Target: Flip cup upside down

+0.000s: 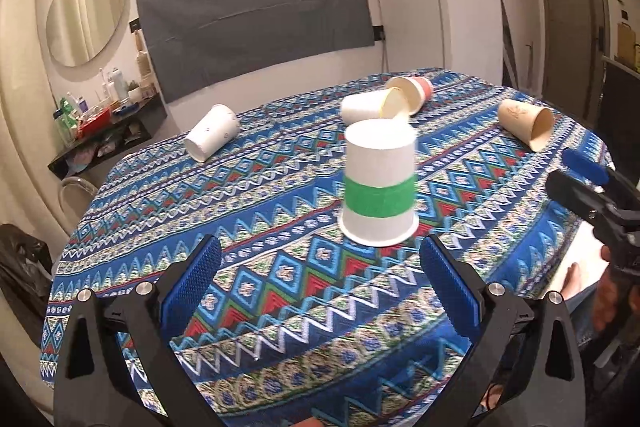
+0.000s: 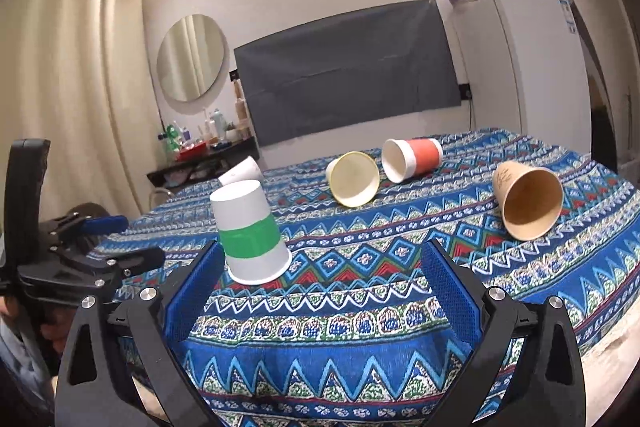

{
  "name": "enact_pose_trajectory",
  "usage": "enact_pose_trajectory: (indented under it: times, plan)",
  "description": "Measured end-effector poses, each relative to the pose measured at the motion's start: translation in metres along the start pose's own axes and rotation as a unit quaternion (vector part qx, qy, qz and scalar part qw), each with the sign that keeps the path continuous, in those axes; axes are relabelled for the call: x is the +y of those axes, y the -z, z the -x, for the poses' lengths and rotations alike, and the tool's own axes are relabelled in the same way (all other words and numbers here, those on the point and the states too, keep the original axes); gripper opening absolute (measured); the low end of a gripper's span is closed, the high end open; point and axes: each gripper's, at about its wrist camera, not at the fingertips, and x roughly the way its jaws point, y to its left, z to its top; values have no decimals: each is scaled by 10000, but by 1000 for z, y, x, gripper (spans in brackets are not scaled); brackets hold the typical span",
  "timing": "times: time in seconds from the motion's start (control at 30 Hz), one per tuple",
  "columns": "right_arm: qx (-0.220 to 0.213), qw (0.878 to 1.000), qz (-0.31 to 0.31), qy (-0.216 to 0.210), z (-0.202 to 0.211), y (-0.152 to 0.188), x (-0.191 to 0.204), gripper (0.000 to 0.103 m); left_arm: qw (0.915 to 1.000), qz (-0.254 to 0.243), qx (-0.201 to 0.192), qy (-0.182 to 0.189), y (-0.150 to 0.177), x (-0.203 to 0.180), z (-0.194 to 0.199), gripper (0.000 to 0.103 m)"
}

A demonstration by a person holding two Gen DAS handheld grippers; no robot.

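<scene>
A white paper cup with a green band [image 1: 378, 185] stands upside down, rim on the patterned tablecloth [image 1: 280, 267]; it also shows in the right wrist view [image 2: 250, 237]. My left gripper [image 1: 320, 279] is open and empty, just short of the cup, not touching it. My right gripper [image 2: 320, 283] is open and empty, with the cup just beyond its left finger [image 2: 196, 291]. Each gripper shows at the edge of the other's view: the right one [image 1: 592, 183], the left one [image 2: 96, 247].
Several other paper cups lie on their sides: a white one [image 1: 212, 137], a white one [image 1: 370, 107], a red-banded one [image 1: 412, 93] and a brown one [image 1: 528, 123]. A fridge [image 1: 436, 15], a covered screen and a cluttered shelf [image 1: 100, 123] stand beyond the table.
</scene>
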Motion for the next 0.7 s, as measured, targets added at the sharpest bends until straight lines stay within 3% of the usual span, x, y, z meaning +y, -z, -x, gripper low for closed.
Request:
enact_pose_trajectory:
  times: [0.17,0.37,0.47,0.7]
  plan:
    - [16,10000,-69,-29,5,0,-5,94,9999,22,-11,111,-2,-7,5,97]
    - [-18,9998,1,180,10,0,-7,95,9980,147,19,606,-4,-10,5,97]
    - [17,9993,45,363,8,2,-5,95,9977,209,6,637,-4,-8,7,97]
    - [49,9992,192,356,5,3,3,95,9980,217,-13,595,1,-5,10,97]
